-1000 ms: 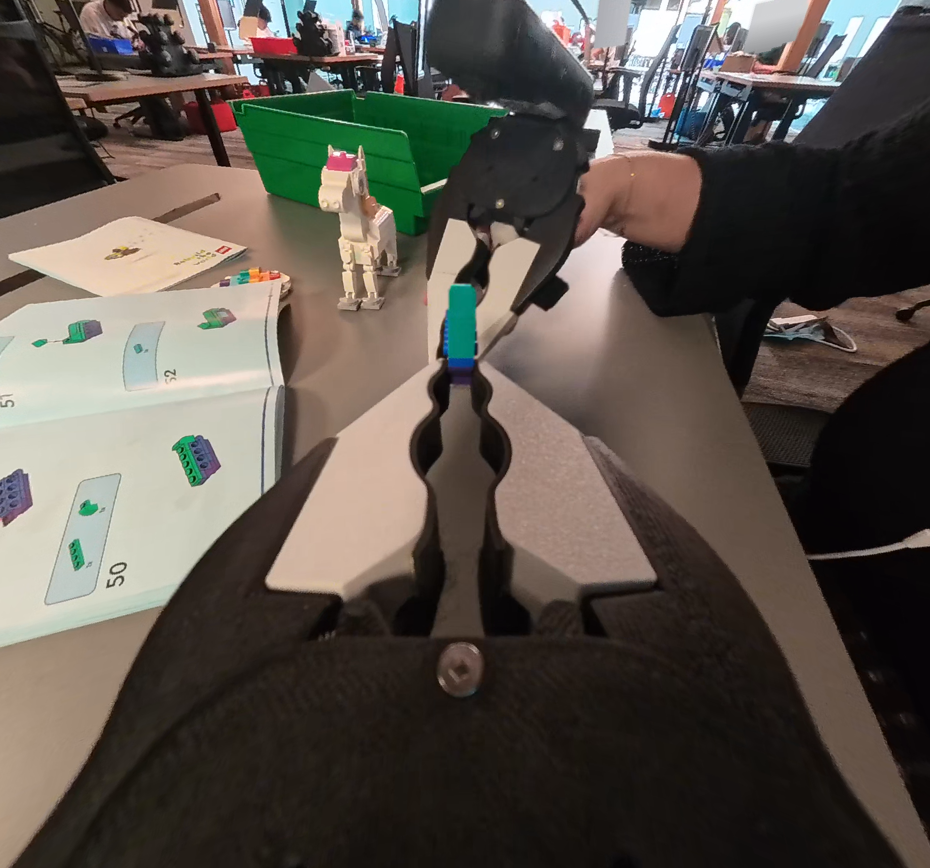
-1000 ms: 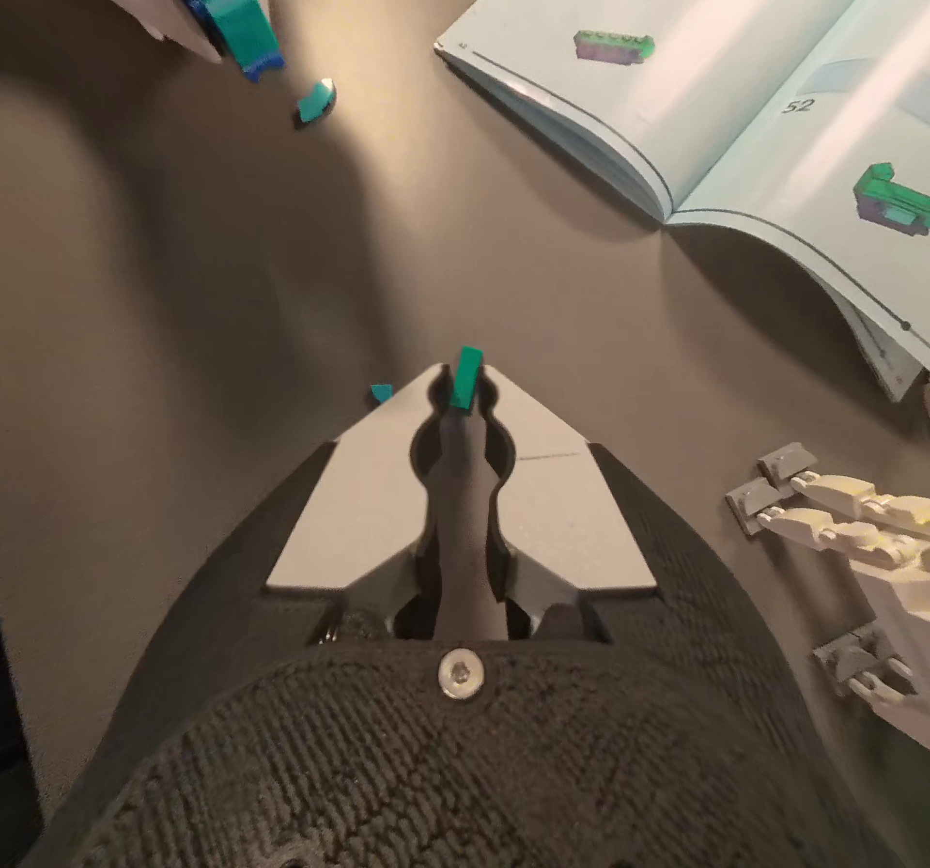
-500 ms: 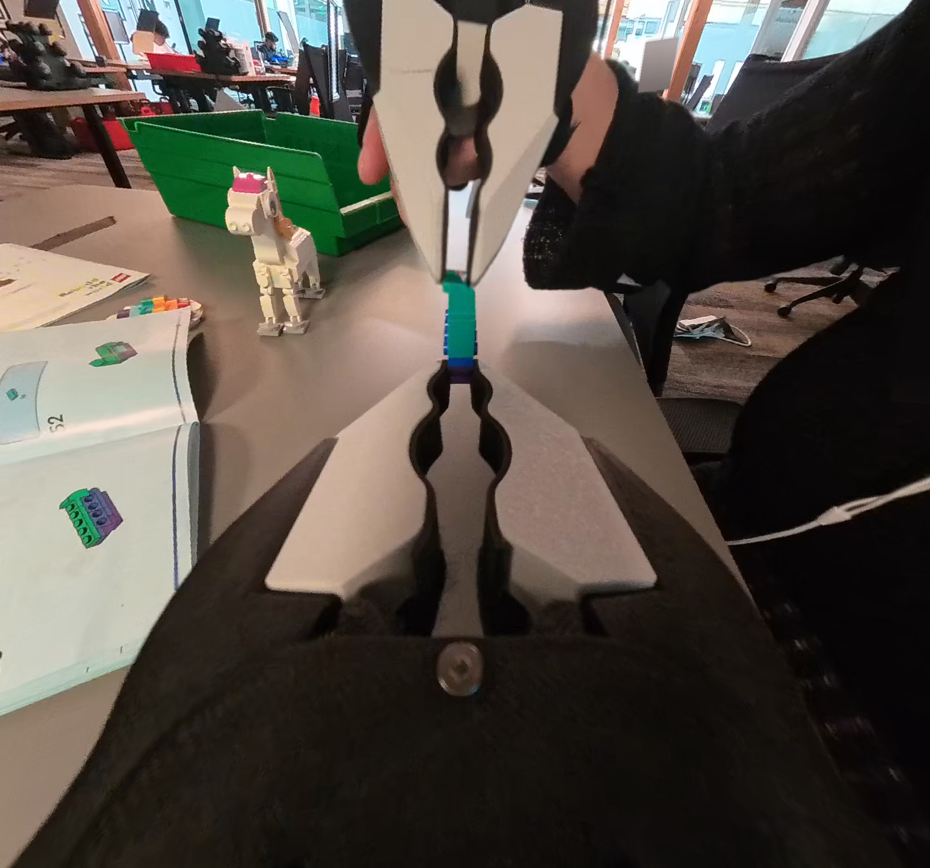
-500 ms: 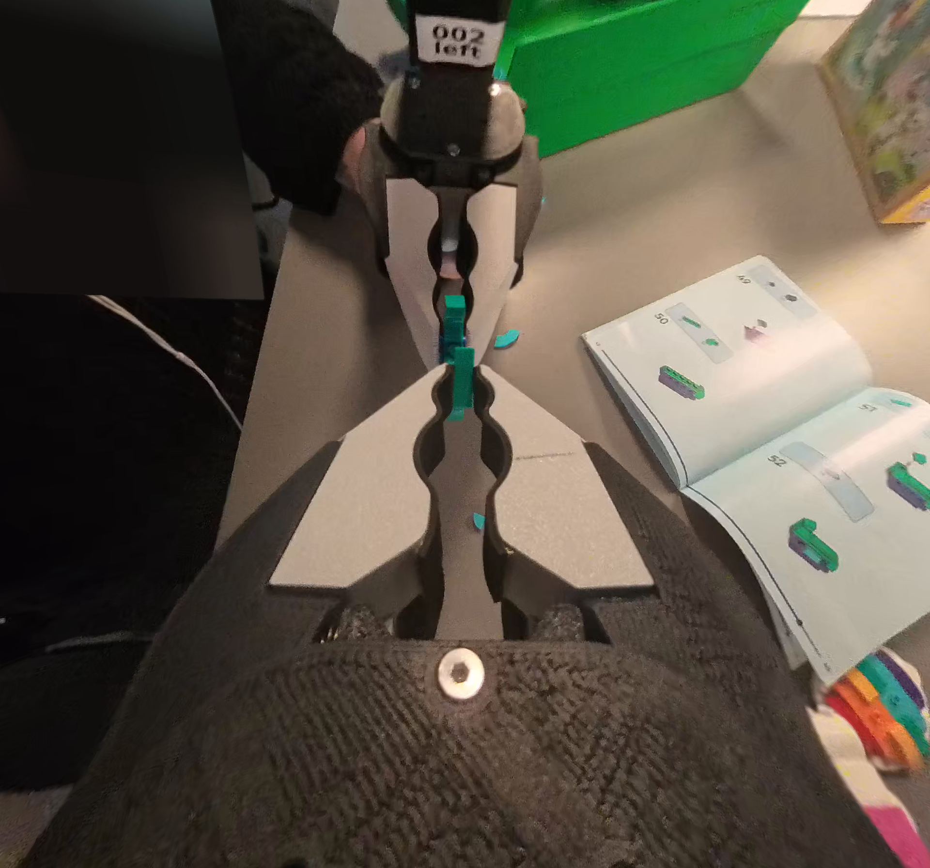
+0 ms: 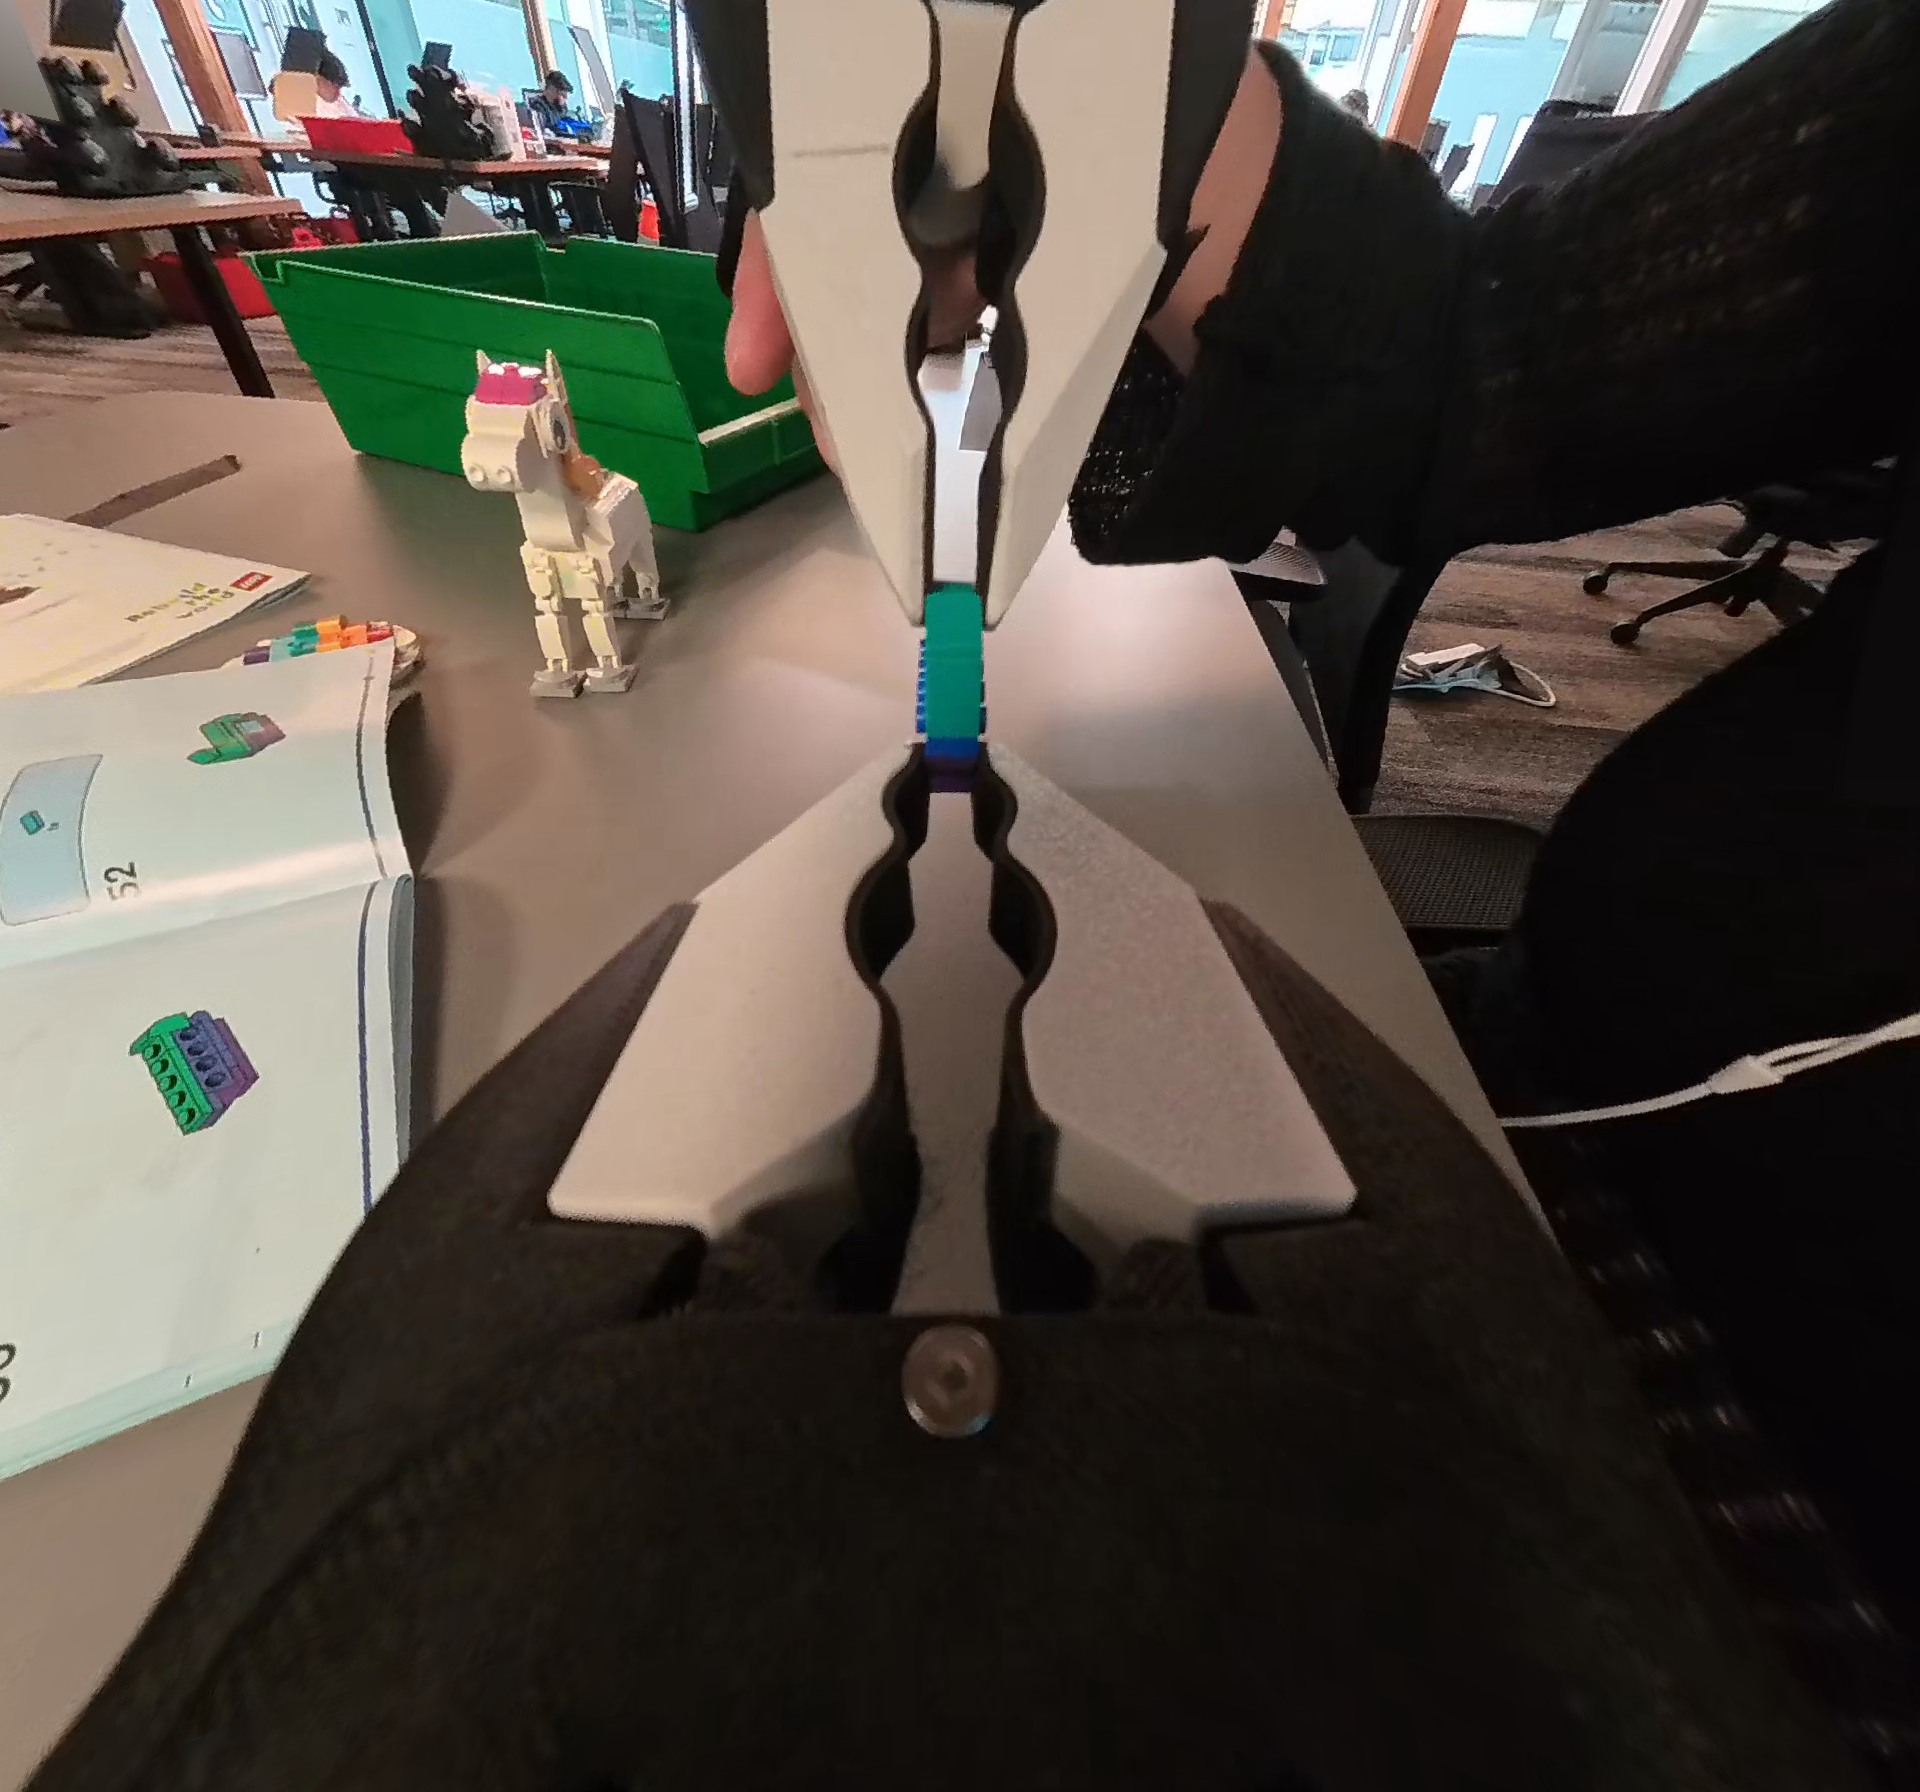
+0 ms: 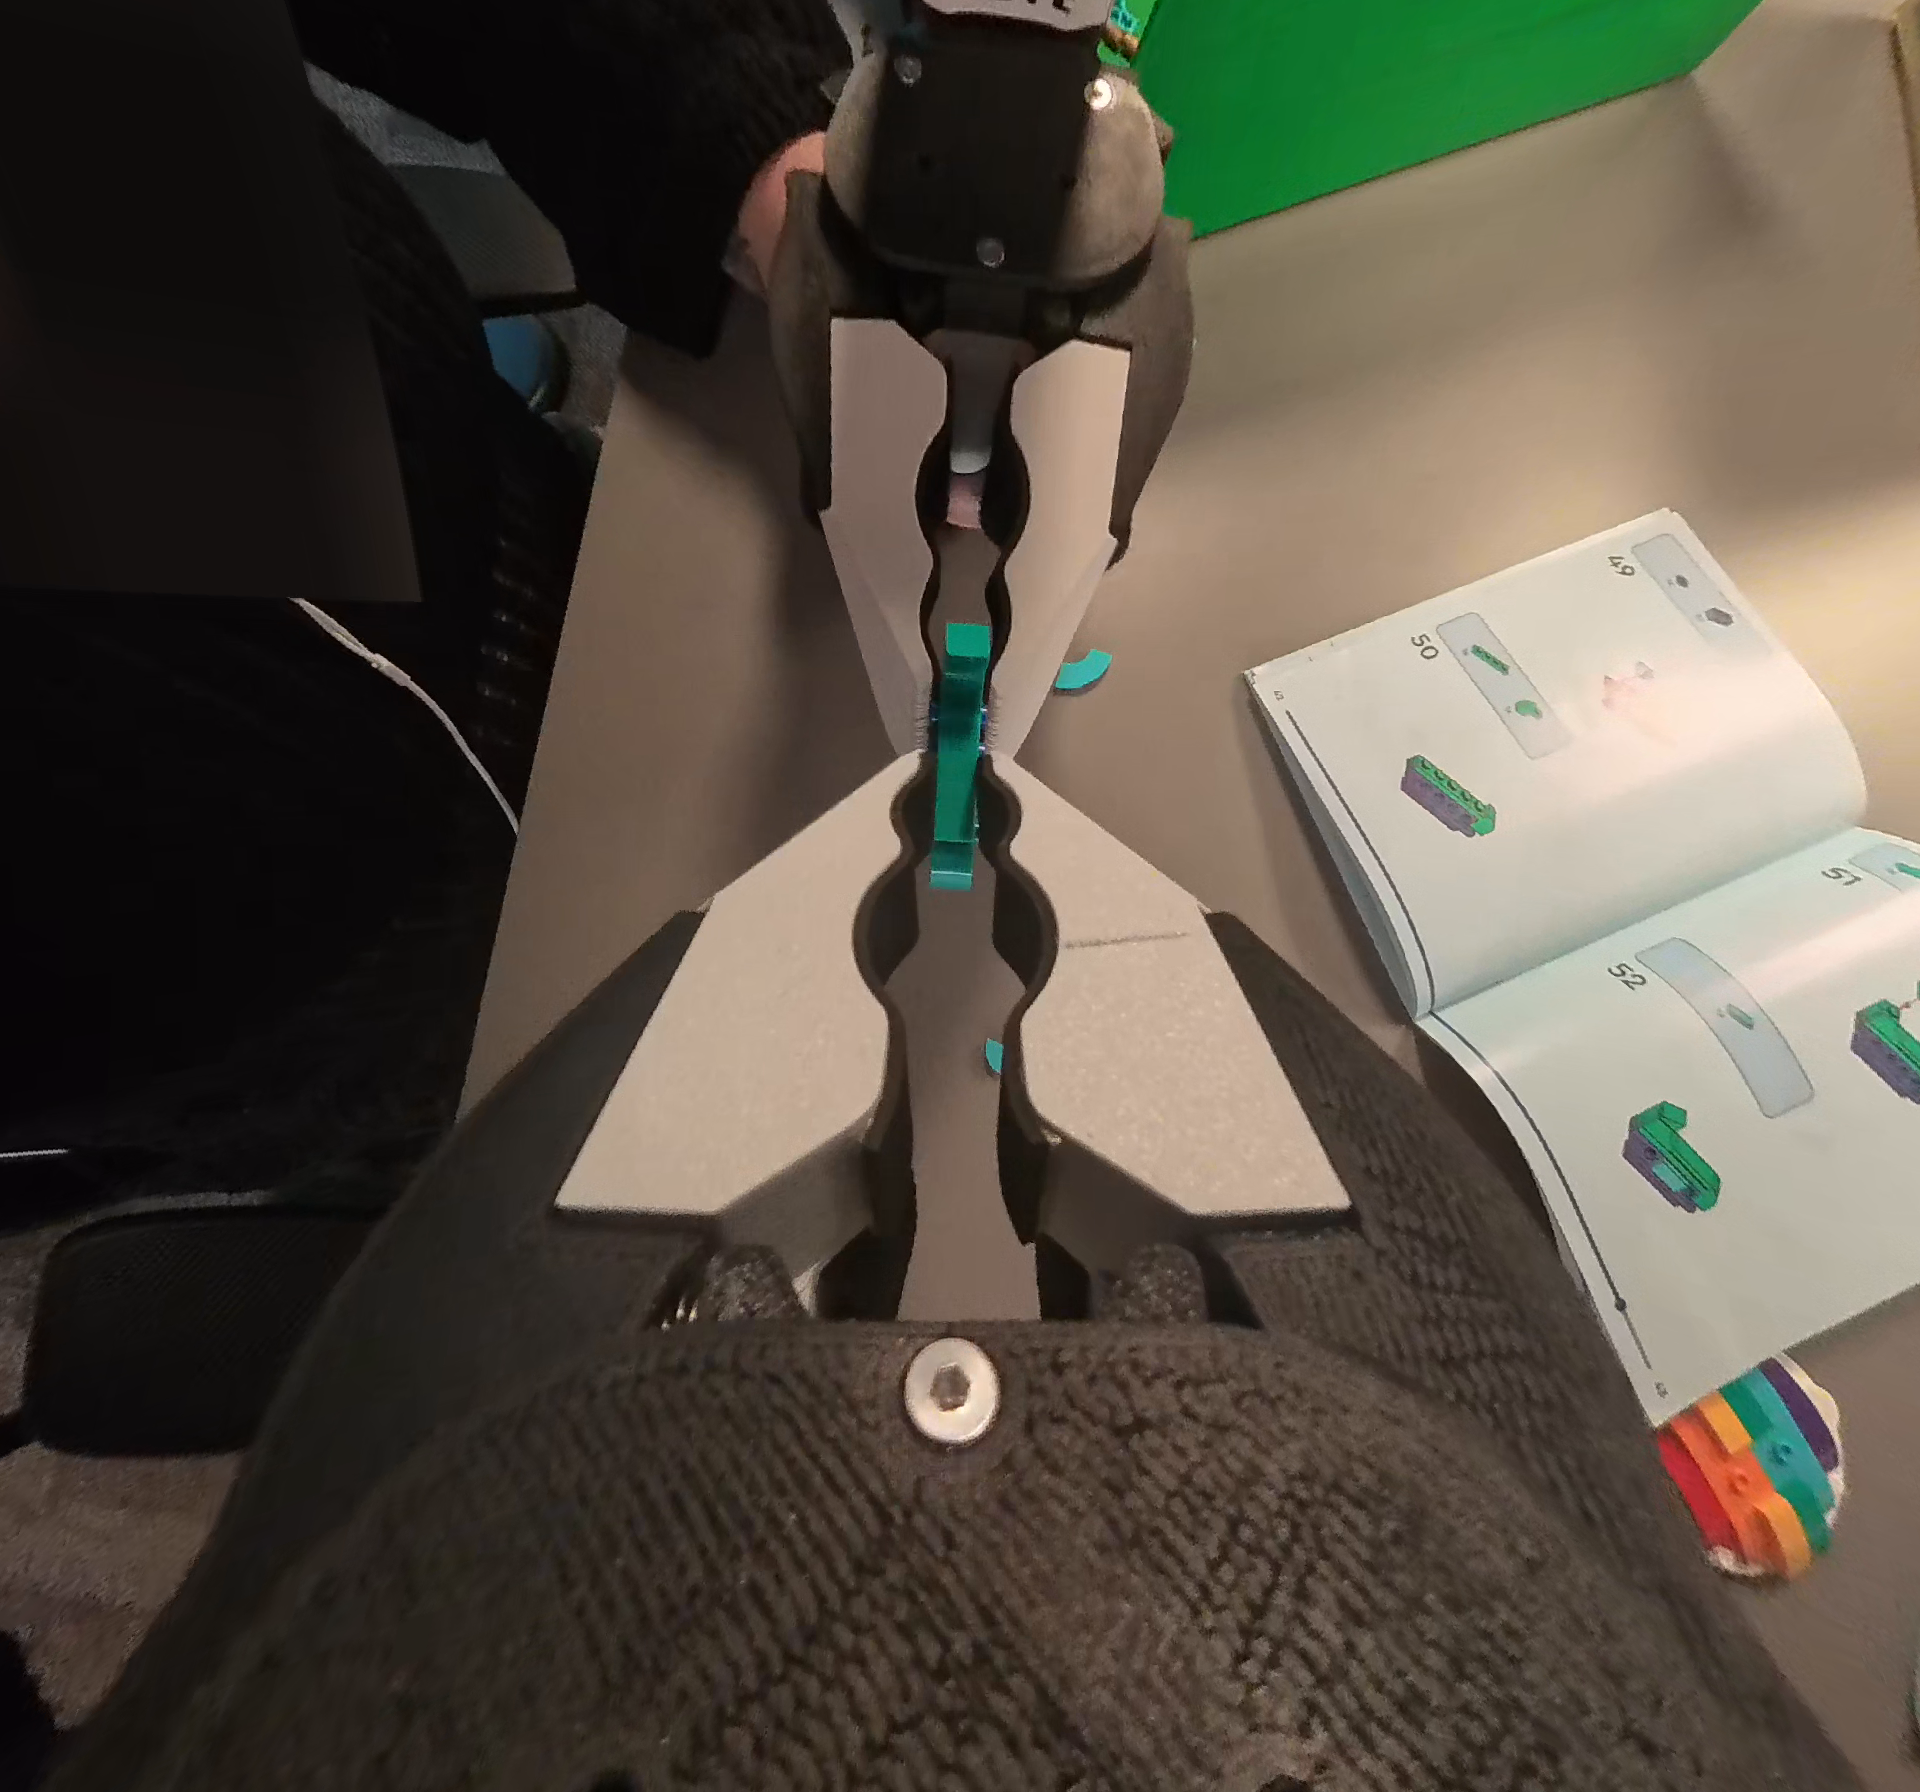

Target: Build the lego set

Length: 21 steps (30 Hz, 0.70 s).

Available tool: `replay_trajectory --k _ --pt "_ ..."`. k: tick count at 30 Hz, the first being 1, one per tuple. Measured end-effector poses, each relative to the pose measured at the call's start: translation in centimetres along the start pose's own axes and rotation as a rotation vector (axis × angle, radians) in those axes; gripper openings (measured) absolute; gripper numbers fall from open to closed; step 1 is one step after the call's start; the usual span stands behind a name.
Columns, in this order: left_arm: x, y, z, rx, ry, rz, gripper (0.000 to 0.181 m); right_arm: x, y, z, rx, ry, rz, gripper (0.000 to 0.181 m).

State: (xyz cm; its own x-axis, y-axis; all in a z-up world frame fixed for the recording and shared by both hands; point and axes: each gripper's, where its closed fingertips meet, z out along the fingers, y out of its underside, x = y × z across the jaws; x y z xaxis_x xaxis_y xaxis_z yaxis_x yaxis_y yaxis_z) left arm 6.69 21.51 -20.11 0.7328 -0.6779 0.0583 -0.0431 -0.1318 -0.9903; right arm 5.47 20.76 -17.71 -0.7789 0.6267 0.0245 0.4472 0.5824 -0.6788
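Note:
My left gripper is shut on a small stack of green, blue and purple bricks, held above the table. My right gripper comes in from above, tip to tip with it, and is shut on a small teal piece that touches the stack's top. In the right wrist view my right gripper holds the teal piece, and the left gripper faces it with the stack between its fingers. The join between piece and stack is partly hidden by the fingertips.
A white brick unicorn stands on the grey table before a green bin. An open instruction booklet and a rainbow piece lie beside it. Loose teal bits lie under the grippers. The table edge is close on the right. Less than 4 cm separates the two grippers' tips.
My right gripper has lifted the teal piece off the table, turned to face the left gripper, and closed the gap until the piece meets the stack. The left gripper has kept its hold.

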Motion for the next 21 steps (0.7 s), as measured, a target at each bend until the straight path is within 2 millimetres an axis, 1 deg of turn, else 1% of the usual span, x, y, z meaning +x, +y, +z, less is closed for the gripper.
replay_trajectory --k 5,9,11,14,16,17,19,21 --pt "0.0 -0.2 0.0 0.009 0.001 -0.001 0.007 0.0 -0.1 0.0 -0.002 0.007 -0.001 0.006" --pt "0.0 -0.1 0.0 0.002 0.001 0.001 0.007 0.0 -0.1 0.0 0.002 0.012 -0.003 0.012" --pt "-0.1 0.0 0.0 0.0 -0.005 -0.004 0.007 0.1 -0.2 -0.1 0.01 0.029 -0.004 0.018" --pt "-0.7 0.0 -0.1 0.002 -0.027 -0.032 0.007 0.3 -0.6 -0.6 0.045 0.095 -0.022 0.038" --pt "-1.1 -0.1 -0.3 0.012 -0.041 -0.062 0.007 0.8 -0.7 -0.6 0.056 0.208 -0.085 0.055" --pt "-1.3 -0.2 -0.4 0.018 -0.044 -0.077 0.007 1.3 -0.6 -0.4 0.051 0.298 -0.149 0.06" --pt "-1.7 -0.2 -0.5 0.027 -0.054 -0.105 0.007 2.6 -0.5 -0.3 0.022 0.531 -0.329 0.071" --pt "-2.0 -0.2 -0.6 0.028 -0.061 -0.126 0.007 3.1 -0.2 0.2 -0.052 0.719 -0.514 0.074"
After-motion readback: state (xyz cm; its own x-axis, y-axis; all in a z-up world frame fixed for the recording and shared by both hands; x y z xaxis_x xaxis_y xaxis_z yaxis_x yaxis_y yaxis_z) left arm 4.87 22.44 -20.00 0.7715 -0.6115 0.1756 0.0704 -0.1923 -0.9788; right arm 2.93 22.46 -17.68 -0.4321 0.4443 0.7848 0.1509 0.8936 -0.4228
